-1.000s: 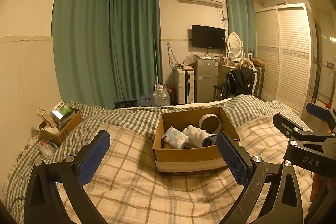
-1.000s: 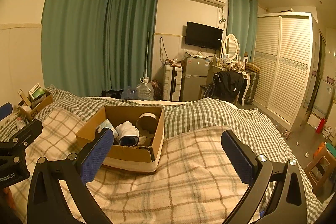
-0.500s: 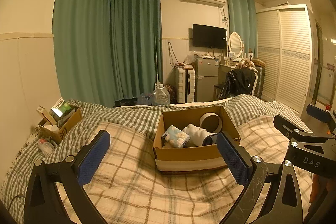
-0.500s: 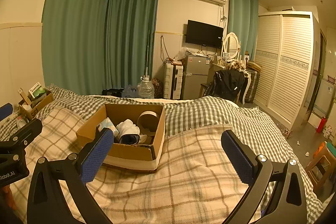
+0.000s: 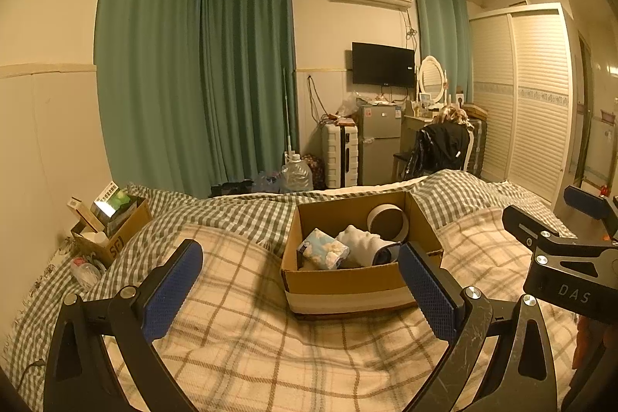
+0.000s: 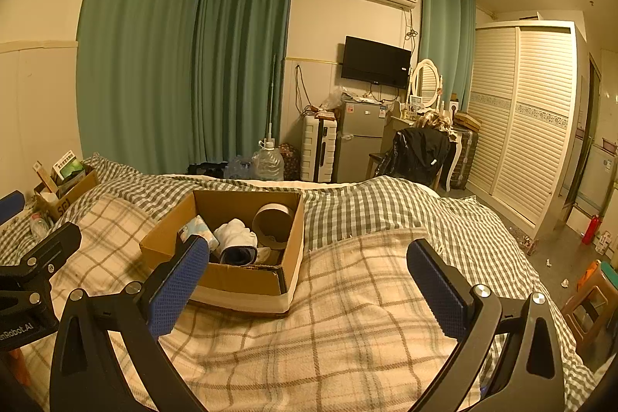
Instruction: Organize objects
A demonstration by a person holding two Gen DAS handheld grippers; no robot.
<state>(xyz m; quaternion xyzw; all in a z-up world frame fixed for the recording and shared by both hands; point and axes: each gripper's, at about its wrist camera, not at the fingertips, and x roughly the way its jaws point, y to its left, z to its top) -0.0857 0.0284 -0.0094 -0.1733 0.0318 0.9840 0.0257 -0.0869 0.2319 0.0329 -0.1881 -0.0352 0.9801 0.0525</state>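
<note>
Bed (image 5: 239, 327), covered by a beige plaid blanket (image 6: 347, 327) over a green checked duvet (image 6: 367, 207), fills the lower field of both my wrist views. Cardboard box (image 5: 347, 284) sits open on the blanket, ahead of my left gripper (image 5: 297, 292) and ahead-left of my right gripper (image 6: 305, 288). Both grippers hover above the bed with jaws released wide and nothing between the blue pads. Inside the box I see, in descending size, a tape roll (image 5: 387, 222) leaning on the far wall, a white rolled cloth (image 5: 361, 242) at centre, and a floral tissue pack (image 5: 322, 251) on the left side. Smaller carton (image 5: 112, 234), packed with upright items, stands near the wall at the bed's left edge, well apart from the box.
</note>
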